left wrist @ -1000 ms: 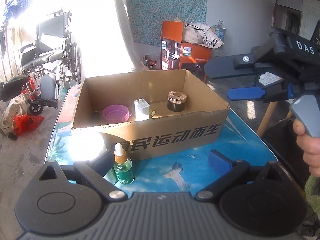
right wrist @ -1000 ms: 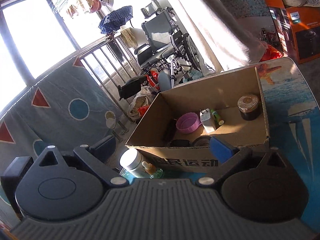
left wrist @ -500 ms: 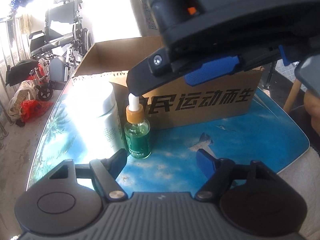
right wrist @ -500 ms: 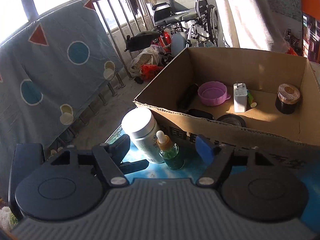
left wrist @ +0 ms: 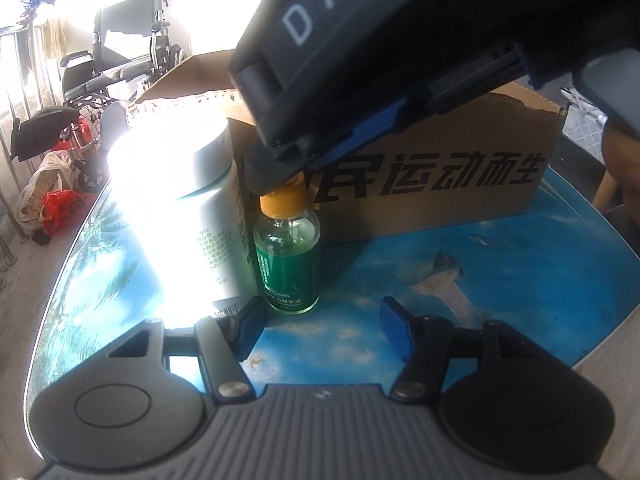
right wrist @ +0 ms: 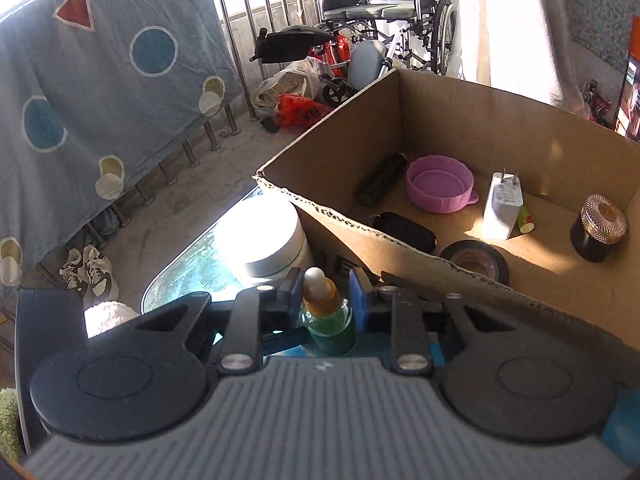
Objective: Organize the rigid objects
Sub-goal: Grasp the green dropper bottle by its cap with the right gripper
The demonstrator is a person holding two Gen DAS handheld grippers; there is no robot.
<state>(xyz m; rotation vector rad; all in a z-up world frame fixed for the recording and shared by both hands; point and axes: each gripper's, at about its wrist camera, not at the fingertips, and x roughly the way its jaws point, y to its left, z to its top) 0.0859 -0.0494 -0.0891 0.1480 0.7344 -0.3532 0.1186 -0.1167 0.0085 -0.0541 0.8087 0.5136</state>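
My right claw point(right wrist: 325, 294) is closing round the neck of the small clear glass dropper bottle of green liquid with the orange collar point(right wrist: 325, 312). The pads flank that collar; I cannot tell whether they press yet. The bottle stands upright on the blue sea-print table point(left wrist: 500, 264), just in front of the open brown cardboard box with black lettering point(left wrist: 440, 168) and touching or almost touching the tall white plastic jar point(left wrist: 192, 208) on its left. Taking it high at the neck keeps me clear of the jar and box wall, I judge.

My left claw point(left wrist: 320, 322) is empty, half open and closing, low on the table just short of the bottle.

Box contents: pink round lid point(right wrist: 440, 186), white plug adapter point(right wrist: 503, 210), dark jar with gold lid point(right wrist: 598, 226), roll of black tape point(right wrist: 476, 264), and two dark items I cannot identify.
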